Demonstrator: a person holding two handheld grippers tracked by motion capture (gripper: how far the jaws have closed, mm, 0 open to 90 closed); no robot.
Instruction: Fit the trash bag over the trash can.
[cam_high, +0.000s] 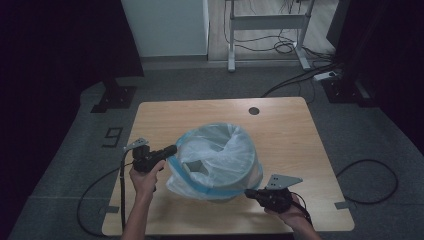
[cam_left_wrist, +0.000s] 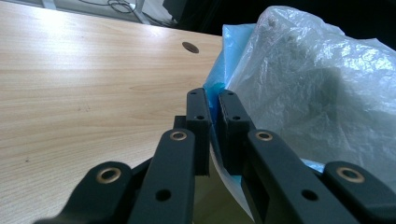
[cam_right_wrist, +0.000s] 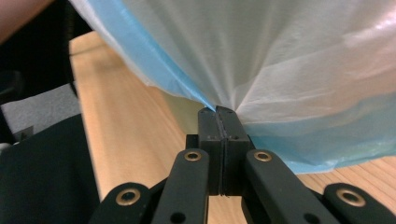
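**A:** On the pale wood-grain surface (cam_high: 165, 117), a round bin (cam_high: 235, 172) stands near the middle, draped in a thin, crinkled, see-through plastic bag (cam_high: 220, 150) with a blue band along its edge.

**B:** And the two grippers?

**A:** At the bag's left edge, the left gripper (cam_high: 172, 149) has its black fingers (cam_left_wrist: 198, 116) clamped on the blue hem. At the near right, low by the surface, the right gripper (cam_high: 248, 192) has its fingers (cam_right_wrist: 209, 126) pinched together on gathered film.
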